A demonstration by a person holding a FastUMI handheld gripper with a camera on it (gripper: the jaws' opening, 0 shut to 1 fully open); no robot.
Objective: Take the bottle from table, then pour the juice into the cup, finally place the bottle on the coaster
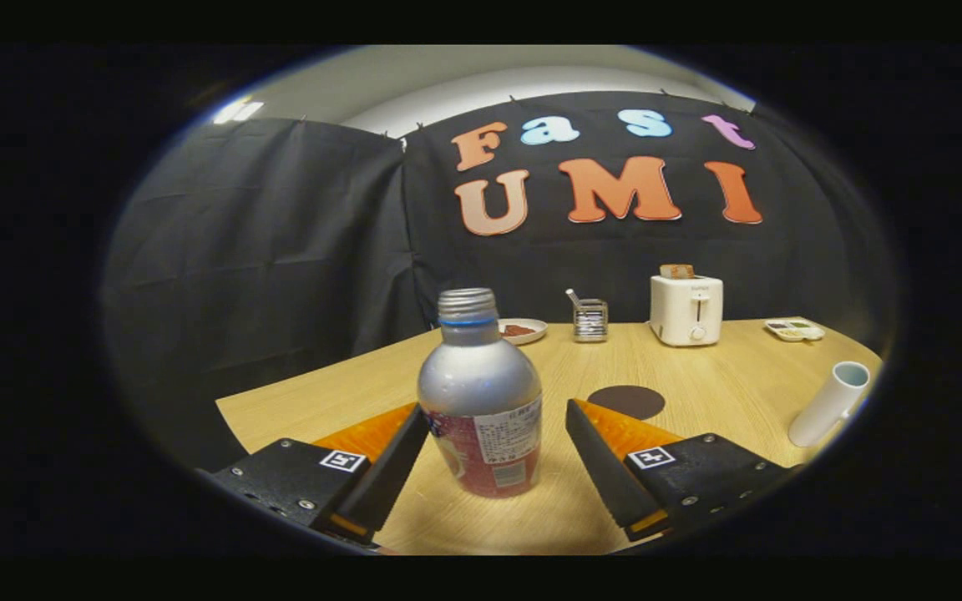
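Gripper view, lower centre: bottle [481,401] uncapped, upright between your spread, untouching fingers [489,467]; closing off-centre could tip it, spilling juice.

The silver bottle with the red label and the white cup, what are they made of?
The silver bottle between the open fingers of the gripper looks like brushed aluminium: matte metallic sheen, threaded neck, printed label. The white cup, beyond the fingers on the wooden table, looks like glossy ceramic or plastic; I can't tell which.
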